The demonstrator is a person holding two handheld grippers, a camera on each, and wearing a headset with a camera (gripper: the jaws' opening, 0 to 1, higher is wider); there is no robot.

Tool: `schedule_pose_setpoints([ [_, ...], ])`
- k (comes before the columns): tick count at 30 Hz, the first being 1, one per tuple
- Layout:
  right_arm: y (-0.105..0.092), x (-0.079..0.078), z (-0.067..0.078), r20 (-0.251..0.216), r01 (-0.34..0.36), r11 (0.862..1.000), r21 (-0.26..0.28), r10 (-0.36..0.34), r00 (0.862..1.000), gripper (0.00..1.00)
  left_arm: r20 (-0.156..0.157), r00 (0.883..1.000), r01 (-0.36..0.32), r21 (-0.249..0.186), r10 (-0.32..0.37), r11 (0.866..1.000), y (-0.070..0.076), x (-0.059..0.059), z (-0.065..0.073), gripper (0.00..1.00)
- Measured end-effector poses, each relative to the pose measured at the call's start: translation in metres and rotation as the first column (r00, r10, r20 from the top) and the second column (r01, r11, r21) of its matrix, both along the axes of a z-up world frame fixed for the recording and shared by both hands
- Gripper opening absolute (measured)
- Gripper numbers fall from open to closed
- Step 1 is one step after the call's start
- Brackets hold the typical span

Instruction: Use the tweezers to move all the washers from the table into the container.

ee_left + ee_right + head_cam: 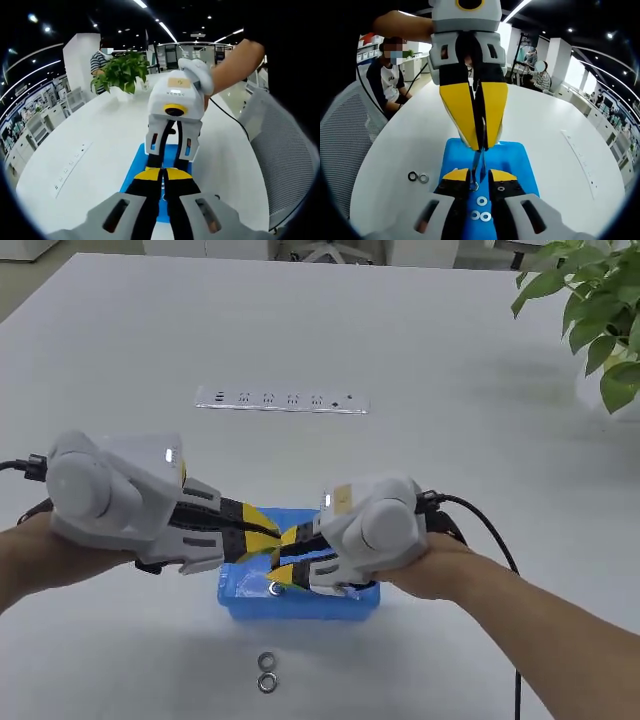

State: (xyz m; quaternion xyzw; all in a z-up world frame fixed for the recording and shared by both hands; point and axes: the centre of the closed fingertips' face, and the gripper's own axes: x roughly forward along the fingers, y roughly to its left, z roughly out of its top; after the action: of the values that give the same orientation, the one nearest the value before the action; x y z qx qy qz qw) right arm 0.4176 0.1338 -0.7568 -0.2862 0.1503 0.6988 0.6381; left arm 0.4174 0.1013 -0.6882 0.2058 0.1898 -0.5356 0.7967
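Note:
A blue container stands on the white table, and both grippers meet over it, tip to tip. My left gripper comes in from the left and is shut on the handle end of the thin metal tweezers. My right gripper comes in from the right, its yellow-tipped jaws pressed on the tweezers' arms. At the tweezers' tip a washer hangs just over the container floor. Three washers lie inside the container. Two more washers lie side by side on the table in front of it.
A white power strip lies further back on the table. A green plant stands at the far right. The right gripper's black cable trails over the forearm. A mesh chair and a seated person are beyond the table edge.

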Motion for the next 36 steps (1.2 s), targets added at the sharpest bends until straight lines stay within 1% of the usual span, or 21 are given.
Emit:
schedule_pose_setpoints([
  [4, -0.002, 0.0, 0.004, -0.001, 0.016, 1.0, 0.005, -0.016, 1.0, 0.18, 0.001, 1.0, 0.0, -0.003, 0.0, 1.0, 0.0, -0.002, 0.003, 0.05],
  [7, -0.004, -0.001, 0.008, -0.015, 0.035, 0.999, 0.011, -0.035, 0.999, 0.22, -0.001, 1.0, -0.002, -0.006, 0.002, 1.0, 0.0, -0.003, 0.005, 0.05],
  [10, -0.007, -0.002, 0.009, -0.013, 0.044, 0.999, 0.009, -0.044, 0.999, 0.23, -0.001, 1.0, -0.004, -0.004, 0.004, 1.0, 0.001, -0.005, 0.006, 0.05],
  [12, -0.01, -0.002, 0.01, -0.021, 0.062, 0.998, 0.01, -0.062, 0.998, 0.25, 0.001, 1.0, -0.007, -0.004, 0.007, 1.0, 0.001, -0.006, 0.007, 0.05],
  [19, -0.017, -0.005, 0.02, -0.013, 0.09, 0.996, 0.026, -0.09, 0.996, 0.3, 0.004, 1.0, -0.012, -0.005, 0.012, 1.0, 0.002, -0.01, 0.012, 0.05],
  [29, -0.034, -0.01, 0.03, -0.016, 0.148, 0.988, 0.036, -0.147, 0.989, 0.38, 0.012, 1.0, -0.015, -0.002, 0.015, 1.0, 0.004, -0.018, 0.021, 0.05],
  [33, -0.043, -0.013, 0.032, -0.021, 0.184, 0.982, 0.039, -0.183, 0.983, 0.43, 0.015, 1.0, -0.016, -0.002, 0.016, 1.0, 0.004, -0.02, 0.023, 0.05],
  [36, -0.048, -0.017, 0.034, -0.026, 0.201, 0.978, 0.048, -0.2, 0.979, 0.44, 0.015, 1.0, -0.017, 0.0, 0.017, 1.0, 0.004, -0.022, 0.024, 0.05],
])
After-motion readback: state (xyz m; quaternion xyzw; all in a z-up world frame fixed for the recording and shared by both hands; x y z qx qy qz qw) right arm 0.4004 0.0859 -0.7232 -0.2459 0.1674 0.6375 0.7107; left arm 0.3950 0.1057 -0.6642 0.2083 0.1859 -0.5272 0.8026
